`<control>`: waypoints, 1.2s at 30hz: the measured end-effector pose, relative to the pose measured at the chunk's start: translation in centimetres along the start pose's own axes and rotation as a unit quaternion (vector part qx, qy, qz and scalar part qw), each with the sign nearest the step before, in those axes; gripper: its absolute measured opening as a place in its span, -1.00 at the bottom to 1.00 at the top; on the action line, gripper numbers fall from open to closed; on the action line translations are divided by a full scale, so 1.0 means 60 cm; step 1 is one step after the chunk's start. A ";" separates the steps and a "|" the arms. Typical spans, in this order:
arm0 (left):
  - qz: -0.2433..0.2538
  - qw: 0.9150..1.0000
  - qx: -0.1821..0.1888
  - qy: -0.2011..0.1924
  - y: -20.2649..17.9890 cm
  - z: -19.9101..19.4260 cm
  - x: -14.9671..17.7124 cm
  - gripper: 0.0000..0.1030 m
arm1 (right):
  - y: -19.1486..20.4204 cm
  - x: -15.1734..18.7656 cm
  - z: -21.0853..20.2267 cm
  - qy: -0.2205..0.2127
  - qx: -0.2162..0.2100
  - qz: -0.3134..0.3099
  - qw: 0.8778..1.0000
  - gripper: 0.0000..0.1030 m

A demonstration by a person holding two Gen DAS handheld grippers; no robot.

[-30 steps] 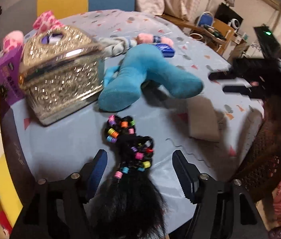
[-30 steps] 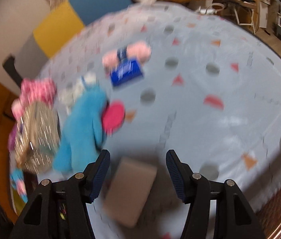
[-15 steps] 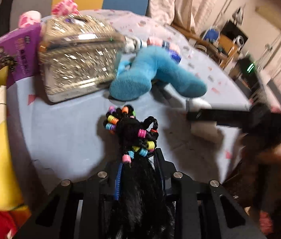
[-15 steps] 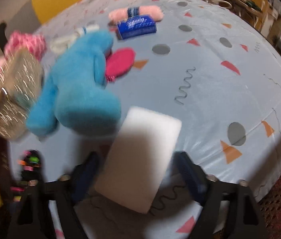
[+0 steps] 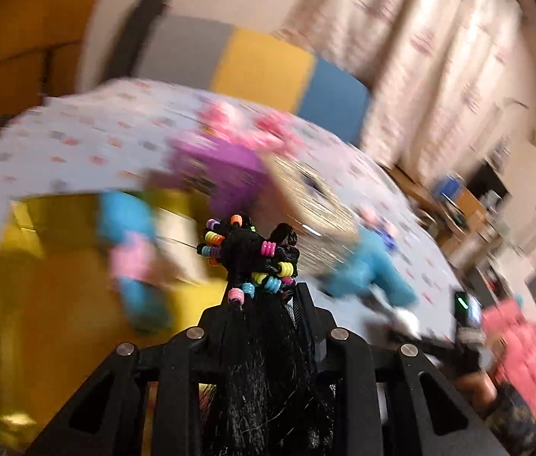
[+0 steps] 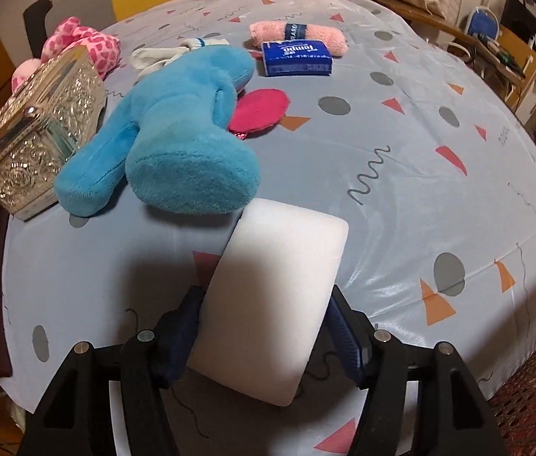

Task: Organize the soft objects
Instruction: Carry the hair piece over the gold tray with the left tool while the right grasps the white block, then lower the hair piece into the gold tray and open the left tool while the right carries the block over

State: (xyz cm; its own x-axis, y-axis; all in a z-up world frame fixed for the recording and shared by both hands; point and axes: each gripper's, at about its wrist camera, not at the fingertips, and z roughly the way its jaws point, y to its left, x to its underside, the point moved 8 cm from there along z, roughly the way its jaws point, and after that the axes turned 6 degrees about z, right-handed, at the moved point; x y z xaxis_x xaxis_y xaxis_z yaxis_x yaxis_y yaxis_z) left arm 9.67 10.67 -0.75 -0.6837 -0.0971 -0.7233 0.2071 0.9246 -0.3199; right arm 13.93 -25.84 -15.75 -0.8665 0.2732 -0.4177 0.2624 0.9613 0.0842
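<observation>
My left gripper [image 5: 264,296] is shut on a black hair piece [image 5: 252,254] strung with coloured beads, held up off the table; the view is motion-blurred. A yellow bin [image 5: 51,323] with a blue and pink soft item [image 5: 135,258] in it lies below and to the left. My right gripper [image 6: 264,304] points down at the table, its jaws closing on a white sponge [image 6: 283,266] that sits between the blue pads [image 6: 188,311], which touch both its sides. A blue plush toy [image 6: 176,144] lies just beyond the sponge.
On the patterned tablecloth [image 6: 419,190] lie a silver box [image 6: 40,133], a pink spotted plush [image 6: 85,45], a white cloth [image 6: 165,53], a magenta round pad [image 6: 260,110], a blue tissue pack [image 6: 296,57] and a rolled pink towel [image 6: 298,34]. A purple box [image 5: 226,167] stands by the bin.
My left gripper shut on the beaded hair piece, lifted it and swung left toward the yellow bin. My right gripper came down over the white sponge, which now sits between its pads.
</observation>
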 end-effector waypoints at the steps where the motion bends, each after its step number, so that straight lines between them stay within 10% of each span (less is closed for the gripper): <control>1: -0.008 1.000 -0.025 -0.009 0.034 -0.013 -0.008 -0.46 | 0.003 0.000 0.000 -0.004 0.001 -0.004 1.000 0.26; 8: -0.048 0.989 -0.141 0.019 0.219 0.000 -0.019 -0.46 | 0.011 0.008 -0.006 -0.012 0.003 -0.022 1.000 0.26; 13: -0.098 0.982 -0.158 0.042 0.304 0.042 -0.015 -0.46 | 0.016 0.011 -0.009 -0.012 0.004 -0.028 1.000 0.25; 18: -0.100 0.980 -0.161 0.056 0.311 0.097 -0.023 -0.38 | 0.017 0.011 -0.008 -0.012 0.008 -0.033 0.999 0.25; 23: -0.109 0.978 -0.167 0.064 0.319 0.131 -0.027 0.23 | 0.017 0.011 -0.009 -0.011 0.008 -0.035 0.999 0.25; 36: -0.073 0.972 -0.224 0.011 0.254 0.021 0.006 0.59 | 0.051 0.041 -0.026 0.000 -0.025 -0.065 0.998 0.18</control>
State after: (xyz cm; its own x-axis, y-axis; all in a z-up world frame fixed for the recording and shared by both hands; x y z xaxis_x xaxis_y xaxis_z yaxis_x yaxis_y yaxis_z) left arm 13.47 24.28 -6.67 -0.6992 -0.2352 -0.6752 -0.2145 0.9698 -0.1157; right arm 11.92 -22.13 -15.13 -0.8916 0.1466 -0.4285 0.1272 0.9891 0.0738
